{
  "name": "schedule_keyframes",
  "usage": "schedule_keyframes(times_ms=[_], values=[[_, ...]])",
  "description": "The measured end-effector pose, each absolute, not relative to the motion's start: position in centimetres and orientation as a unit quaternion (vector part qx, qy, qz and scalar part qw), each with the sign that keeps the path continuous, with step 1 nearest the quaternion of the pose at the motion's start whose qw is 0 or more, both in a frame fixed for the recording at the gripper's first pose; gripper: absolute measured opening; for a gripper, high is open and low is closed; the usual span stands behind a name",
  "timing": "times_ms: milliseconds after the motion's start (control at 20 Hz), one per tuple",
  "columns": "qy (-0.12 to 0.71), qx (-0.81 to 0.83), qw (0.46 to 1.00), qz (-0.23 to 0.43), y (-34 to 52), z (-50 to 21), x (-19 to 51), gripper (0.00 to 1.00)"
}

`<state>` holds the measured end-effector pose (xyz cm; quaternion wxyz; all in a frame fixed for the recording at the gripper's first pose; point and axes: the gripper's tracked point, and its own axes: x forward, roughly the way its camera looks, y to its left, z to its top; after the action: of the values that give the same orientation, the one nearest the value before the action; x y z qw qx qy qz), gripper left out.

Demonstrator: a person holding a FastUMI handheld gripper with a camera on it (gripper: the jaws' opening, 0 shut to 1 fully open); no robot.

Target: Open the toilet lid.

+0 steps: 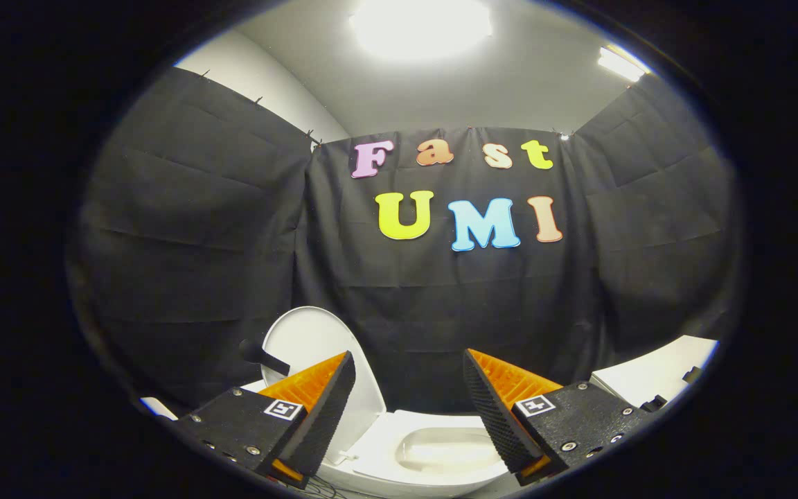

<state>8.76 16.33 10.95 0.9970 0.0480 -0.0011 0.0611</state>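
**Lid stands raised; little seems left to do**

The gripper (409,409) hangs above the white ceramic toilet (440,478), its jaws spread wide apart with nothing between them but open air and the view down to the bowl. Neither finger touches anything.

The white oval plastic toilet lid (305,343) is up. It stands close to upright at the far left of the bowl, just beyond the left finger, which covers its lower right part. The lid's pale inner face is turned toward the bowl and leans back toward the black cloth wall (433,312). A dark handle-like piece (260,355) juts out from the lid's left edge; what it is exactly cannot be made out.

Below and between the fingers, the bowl opening (451,447) lies exposed, with its smooth white rim around it. To the far right, beyond the right finger, sits a white flat-topped block (655,374), apart from the toilet; its purpose cannot be told.

Judging by how things lie, the opening itself looks done: the lid is off the bowl and seems to rest in its raised position without support. What remains, at most, is to confirm that it stays put and to draw the gripper clear.
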Motion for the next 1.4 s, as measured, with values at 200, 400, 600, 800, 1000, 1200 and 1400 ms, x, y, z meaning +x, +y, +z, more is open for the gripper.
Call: schedule_keyframes(times_ms=[200,400,600,800,1000,1200,1400], values=[[-0.001,0.022,0.999,0.047,13.5,9.1,7.4,0.96],[0.004,0.024,0.999,0.037,11.6,6.9,6.3,0.96],[0.014,0.029,0.999,0.009,9.3,5.0,5.2,0.96],[0.012,0.008,1.000,-0.001,8.4,3.6,4.5,0.96],[0.014,-0.003,1.000,0.008,8.7,2.5,3.9,0.96],[0.019,-0.007,1.000,0.017,9.2,1.8,3.9,0.97],[0.025,-0.005,0.999,0.024,9.5,1.3,3.8,0.97]])
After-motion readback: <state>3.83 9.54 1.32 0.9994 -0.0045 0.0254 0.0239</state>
